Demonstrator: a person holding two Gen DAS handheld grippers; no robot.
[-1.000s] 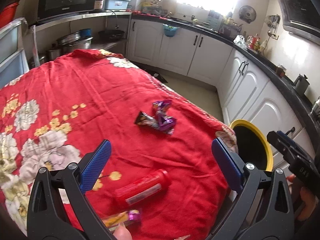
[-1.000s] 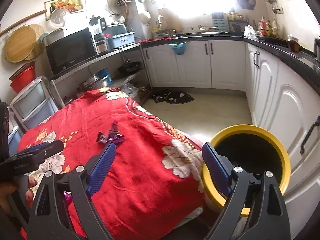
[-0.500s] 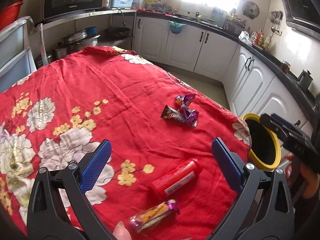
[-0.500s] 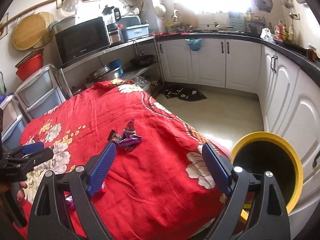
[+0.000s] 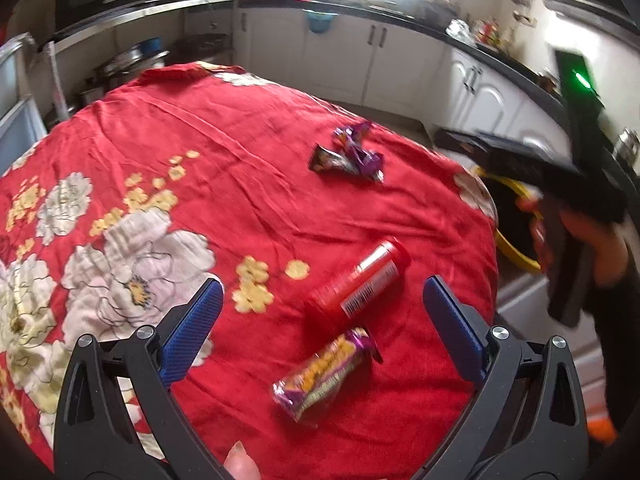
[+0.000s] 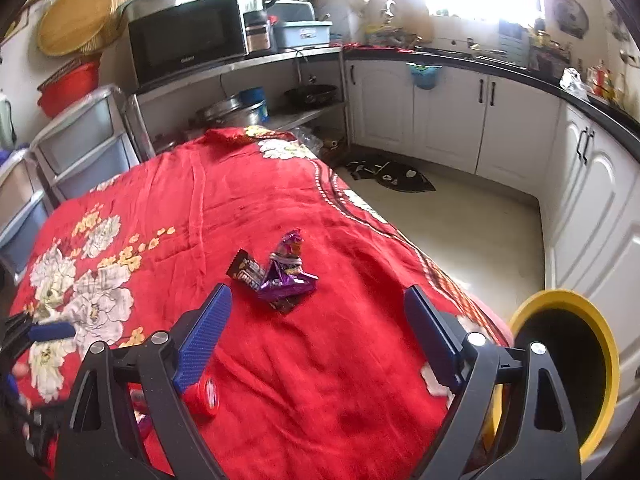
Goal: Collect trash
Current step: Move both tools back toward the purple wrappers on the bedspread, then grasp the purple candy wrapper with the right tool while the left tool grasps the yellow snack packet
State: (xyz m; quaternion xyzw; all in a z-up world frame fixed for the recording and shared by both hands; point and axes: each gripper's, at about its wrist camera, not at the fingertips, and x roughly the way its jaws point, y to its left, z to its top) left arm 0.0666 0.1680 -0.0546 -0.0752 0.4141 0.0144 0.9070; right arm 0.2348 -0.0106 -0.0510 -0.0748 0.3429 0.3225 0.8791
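On the red flowered tablecloth (image 5: 240, 184) lie a red bottle (image 5: 358, 280), a purple-and-yellow snack packet (image 5: 326, 372) and a heap of purple and dark wrappers (image 5: 350, 156). My left gripper (image 5: 320, 324) is open and empty, just above the bottle and packet. My right gripper (image 6: 318, 326) is open and empty, over the cloth just short of the wrappers (image 6: 276, 272); it shows blurred at the right of the left wrist view (image 5: 560, 176). The yellow-rimmed black bin (image 6: 568, 364) stands beside the table at the right. The bottle's cap (image 6: 204, 394) peeks behind my right gripper's left finger.
White cabinets (image 6: 460, 116) with a black counter run along the back and right. A shelf with a microwave (image 6: 188, 40) and pots stands behind the table. Grey drawers (image 6: 76, 144) stand at the left. A dark mat (image 6: 392, 174) lies on the floor.
Both grippers have moved left over the table. The left one now has the bottle and packet between its fingers' line. The right one has swung from the bin toward the wrappers.
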